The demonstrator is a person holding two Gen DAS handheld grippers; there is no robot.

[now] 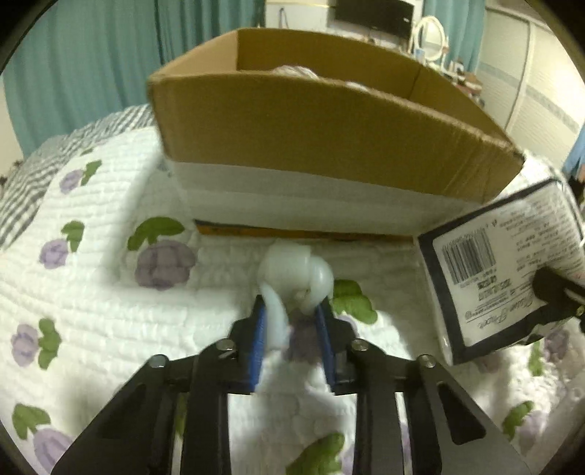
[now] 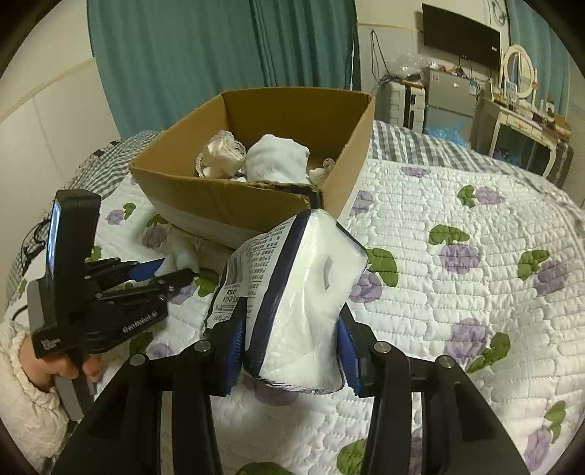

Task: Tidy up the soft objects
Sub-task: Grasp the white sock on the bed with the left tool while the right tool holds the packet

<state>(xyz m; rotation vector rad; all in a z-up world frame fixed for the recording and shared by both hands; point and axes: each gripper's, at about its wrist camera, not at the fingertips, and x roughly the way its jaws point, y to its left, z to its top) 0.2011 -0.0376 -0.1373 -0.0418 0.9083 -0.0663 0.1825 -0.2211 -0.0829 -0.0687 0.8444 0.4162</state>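
A brown cardboard box stands on the bed; in the right wrist view the box holds white soft items. My left gripper is shut on a white rolled sock just above the quilt in front of the box; this gripper and the sock also show in the right wrist view. My right gripper is shut on a white tissue pack with dark blue edges, held in front of the box's near corner. The tissue pack shows at the right in the left wrist view.
A white quilt with purple flowers covers the bed. A grey checked blanket lies at the left. Teal curtains, a vanity table with a mirror and a wall TV stand beyond the bed.
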